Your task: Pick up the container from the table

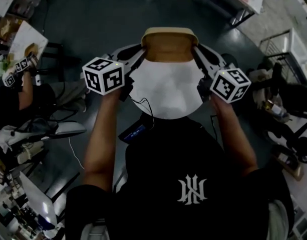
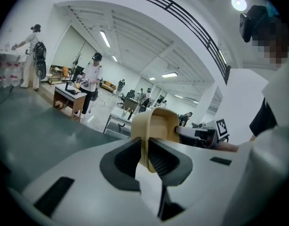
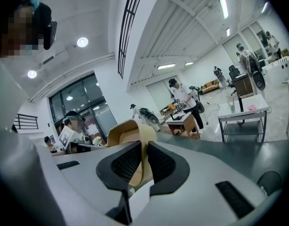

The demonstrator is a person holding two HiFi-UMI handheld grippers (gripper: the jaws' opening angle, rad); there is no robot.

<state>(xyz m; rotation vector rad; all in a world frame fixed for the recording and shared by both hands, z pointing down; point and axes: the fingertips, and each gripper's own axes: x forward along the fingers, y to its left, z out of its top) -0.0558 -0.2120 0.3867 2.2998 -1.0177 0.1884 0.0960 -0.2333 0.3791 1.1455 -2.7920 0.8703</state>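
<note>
The tan container (image 1: 169, 45) was held up between the two grippers, open side up, and was seen in the head view over the far edge of the round white table (image 1: 168, 96). Its left wall was clamped by the left gripper (image 1: 136, 57), with the thin rim pinched between the black ribbed pads in the left gripper view. Its right wall was clamped in the same way by the right gripper (image 1: 200, 59), whose pads were pressed on the rim from both sides. Both grippers were angled inward toward the container, each marker cube (image 1: 103, 75) being set nearer the person. Beyond the table, dark floor (image 1: 93, 19) was seen.
</note>
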